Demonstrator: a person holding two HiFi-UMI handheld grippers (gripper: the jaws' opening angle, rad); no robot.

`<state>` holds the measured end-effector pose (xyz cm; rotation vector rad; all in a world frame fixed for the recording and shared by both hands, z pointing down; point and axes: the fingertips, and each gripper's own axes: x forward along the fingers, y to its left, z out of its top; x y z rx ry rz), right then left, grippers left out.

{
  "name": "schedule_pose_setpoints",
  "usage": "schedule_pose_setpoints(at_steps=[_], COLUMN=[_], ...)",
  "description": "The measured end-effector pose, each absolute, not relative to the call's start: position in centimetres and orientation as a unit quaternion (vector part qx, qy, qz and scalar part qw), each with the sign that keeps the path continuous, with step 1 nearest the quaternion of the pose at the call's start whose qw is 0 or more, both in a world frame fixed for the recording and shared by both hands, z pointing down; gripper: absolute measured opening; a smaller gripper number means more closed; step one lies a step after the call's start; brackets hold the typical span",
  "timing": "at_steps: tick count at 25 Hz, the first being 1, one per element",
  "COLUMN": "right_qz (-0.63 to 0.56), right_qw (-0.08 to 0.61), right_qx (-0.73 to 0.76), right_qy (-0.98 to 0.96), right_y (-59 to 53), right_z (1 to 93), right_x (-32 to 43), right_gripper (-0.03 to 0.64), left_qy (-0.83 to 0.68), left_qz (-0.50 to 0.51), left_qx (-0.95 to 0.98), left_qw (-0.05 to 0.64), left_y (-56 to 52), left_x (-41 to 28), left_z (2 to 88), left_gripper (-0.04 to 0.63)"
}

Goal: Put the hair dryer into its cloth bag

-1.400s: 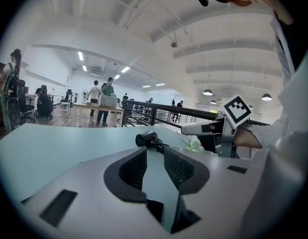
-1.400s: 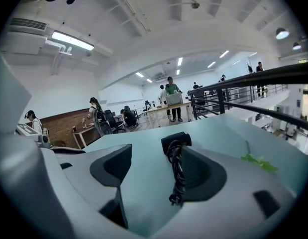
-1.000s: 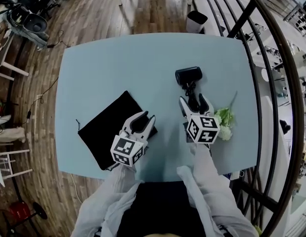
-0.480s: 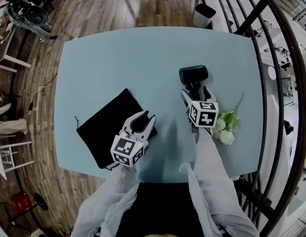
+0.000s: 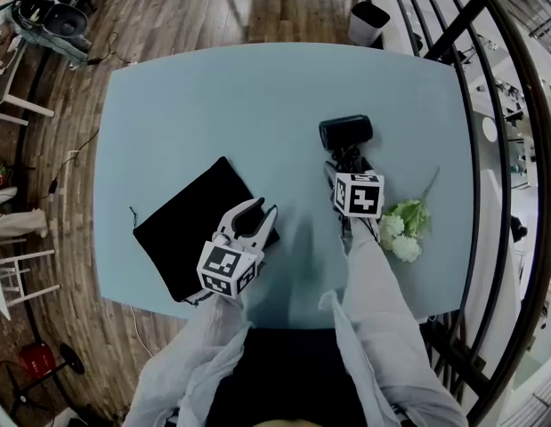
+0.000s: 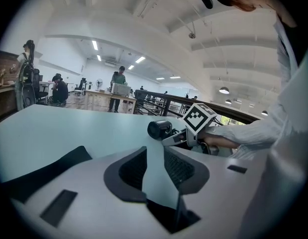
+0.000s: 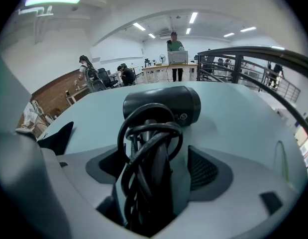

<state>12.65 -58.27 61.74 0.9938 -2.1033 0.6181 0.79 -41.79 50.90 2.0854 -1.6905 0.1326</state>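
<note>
Your right gripper (image 5: 349, 169) is straddling the hair dryer (image 5: 346, 132) handle and its coiled cord. The jaws are wide, just eased inward, pads not biting yet. The dryer lies 12-to-6 on the table, barrel at 12. The left gripper (image 5: 264, 208), slightly apart and empty, sits by the cloth bag (image 5: 182, 229) at 8 o'clock.

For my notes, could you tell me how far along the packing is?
Nothing done yet: the hair dryer lies on the table, the cloth bag flat nearby. In hand: the right gripper straddles the dryer's cord-wrapped handle, jaws just closing, not gripping. The left gripper is empty. Left: grasp, open bag, insert.
</note>
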Motion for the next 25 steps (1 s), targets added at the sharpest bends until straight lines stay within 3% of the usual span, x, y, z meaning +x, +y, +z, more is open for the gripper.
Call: schedule_pose_setpoints(at_steps=[2,7,25], right_qz=[0.233,0.209,0.194], right_qw=[0.356,0.345,0.262], right_qx=[0.384,0.388,0.406], right_qy=[-0.820,-0.829,-0.854], right_y=[-58.2,-58.0,-56.8], right_z=[61.5,60.7,56.8], right_x=[12.6,12.8,12.8], right_gripper=[0.318,0.201,0.198], left_qy=[-0.615,-0.619,-0.627], left_qz=[0.049,0.048,0.049], left_qx=[0.754,0.750,0.749], left_qw=[0.227,0.228,0.207], left_y=[-41.7,-41.3,-38.2], left_x=[0.6,0.7,0.7], left_z=[51.0,51.0,50.1], left_gripper=[0.120,0.120,0.120])
